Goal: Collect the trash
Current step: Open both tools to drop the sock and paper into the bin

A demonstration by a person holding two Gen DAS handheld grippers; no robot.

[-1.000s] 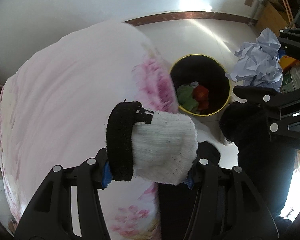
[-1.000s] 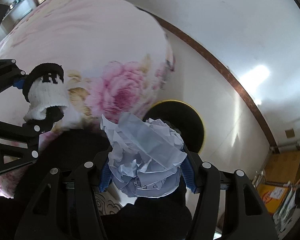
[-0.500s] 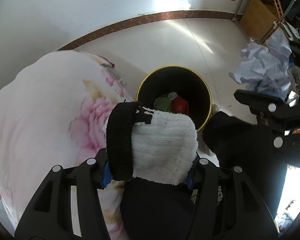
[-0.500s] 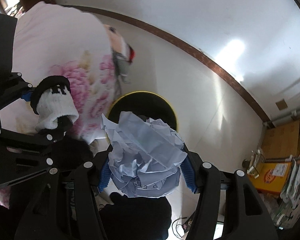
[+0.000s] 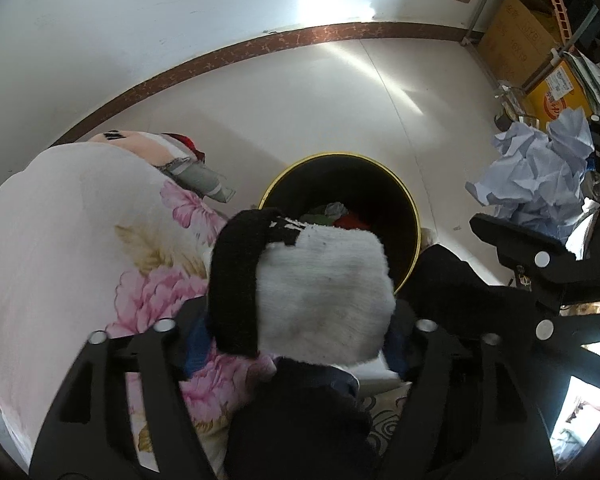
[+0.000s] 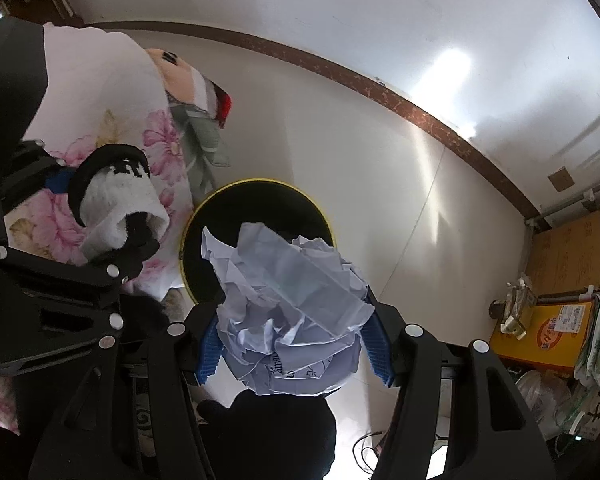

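A white sock with a black cuff (image 5: pixel 320 292) lies blurred between the fingers of my left gripper (image 5: pixel 296 344), whose jaws are opening; the blue pads stand clear of it. It hangs over the near rim of a black bin with a yellow rim (image 5: pixel 332 155), which holds green and red scraps. My right gripper (image 6: pixel 294 348) is shut on a crumpled ball of pale blue-white paper (image 6: pixel 292 300), just above the bin (image 6: pixel 260 180). The sock (image 6: pixel 116 200) shows at the left of the right wrist view, and the paper (image 5: pixel 536 176) at the right of the left wrist view.
A pink floral blanket (image 5: pixel 60 240) drapes to the left of the bin, with a printed cushion (image 5: pixel 168 156) at its far edge. Cardboard boxes (image 5: pixel 516 28) and a yellow carton (image 6: pixel 548 328) crowd the right wall. A person's dark clothing (image 5: pixel 300 432) fills the bottom.
Both grippers moved from over the blanket to the bin. The left jaws have spread and the sock now sits loose and blurred between them. The right still clamps the paper.
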